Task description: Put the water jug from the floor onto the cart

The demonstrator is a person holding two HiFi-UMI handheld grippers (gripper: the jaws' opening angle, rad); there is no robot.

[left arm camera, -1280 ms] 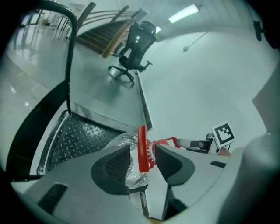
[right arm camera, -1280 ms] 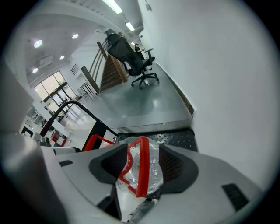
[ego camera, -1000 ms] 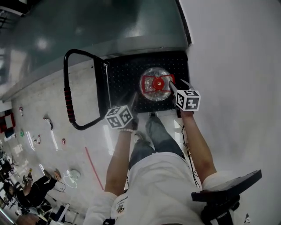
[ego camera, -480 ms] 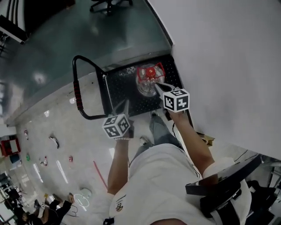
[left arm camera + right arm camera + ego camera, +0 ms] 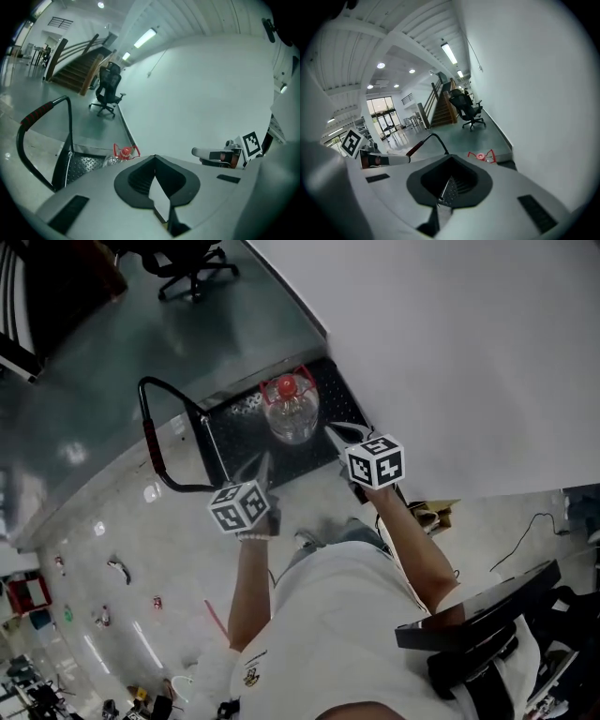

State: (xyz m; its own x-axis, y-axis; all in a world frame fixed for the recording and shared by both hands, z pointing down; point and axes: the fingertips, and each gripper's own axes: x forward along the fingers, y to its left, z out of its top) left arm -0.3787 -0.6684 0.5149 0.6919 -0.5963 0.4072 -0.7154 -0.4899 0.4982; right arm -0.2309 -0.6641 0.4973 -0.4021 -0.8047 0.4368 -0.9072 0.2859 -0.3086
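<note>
The clear water jug (image 5: 292, 413) with a red cap and red carry handle stands upright on the black cart deck (image 5: 234, 432), by the white wall. Both grippers hang in the air on the near side of the cart, apart from the jug. My left gripper (image 5: 264, 467) is shut and empty, as is my right gripper (image 5: 335, 433). In the left gripper view the jug's red cap (image 5: 124, 152) peeks over the shut left gripper (image 5: 154, 158), with the right gripper (image 5: 206, 152) off to the side. The right gripper view shows the cap (image 5: 481, 156) beyond the shut right gripper (image 5: 451, 158).
The cart's black push handle with a red grip (image 5: 148, 439) rises at the deck's left end. A white wall (image 5: 450, 352) runs along the right. An office chair (image 5: 187, 261) stands on the glossy floor beyond the cart, and stairs (image 5: 75, 70) lie further back.
Both grippers have drawn back and up from the jug, which stays on the cart deck. Their jaws, spread beside the jug a second ago, now stand shut and empty.
</note>
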